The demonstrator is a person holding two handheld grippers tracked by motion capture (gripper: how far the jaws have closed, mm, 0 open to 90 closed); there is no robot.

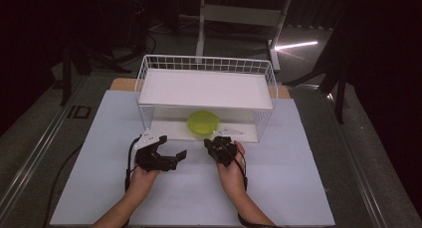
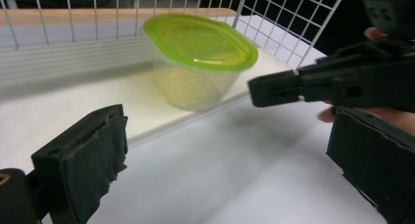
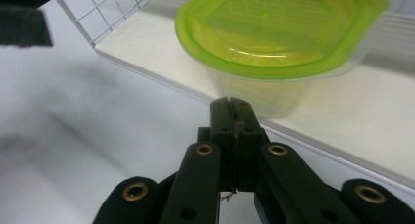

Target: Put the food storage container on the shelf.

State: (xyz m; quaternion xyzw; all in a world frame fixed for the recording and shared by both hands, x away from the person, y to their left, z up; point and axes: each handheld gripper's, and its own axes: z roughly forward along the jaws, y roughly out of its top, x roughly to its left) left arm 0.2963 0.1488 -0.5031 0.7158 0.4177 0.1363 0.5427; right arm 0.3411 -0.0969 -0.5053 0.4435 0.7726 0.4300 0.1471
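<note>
A clear tub with a lime-green lid (image 1: 203, 122) (image 2: 195, 57) (image 3: 279, 38) stands on the lower shelf of a white wire rack (image 1: 206, 63), near the shelf's front edge. My left gripper (image 1: 173, 146) (image 2: 230, 175) is open in front of the rack, left of the tub, with nothing between its wide-set jaws. My right gripper (image 1: 211, 143) (image 3: 231, 104) is shut on nothing, its tip just short of the tub's front wall and apart from it. In the left gripper view the right gripper (image 2: 337, 84) reaches in from the right.
The rack has a white upper shelf board (image 1: 206, 88) over the tub and wire walls at the sides and back. It stands on a pale sheet (image 1: 298, 188) that covers the table. Dark floor and a desk frame (image 1: 239, 14) lie beyond.
</note>
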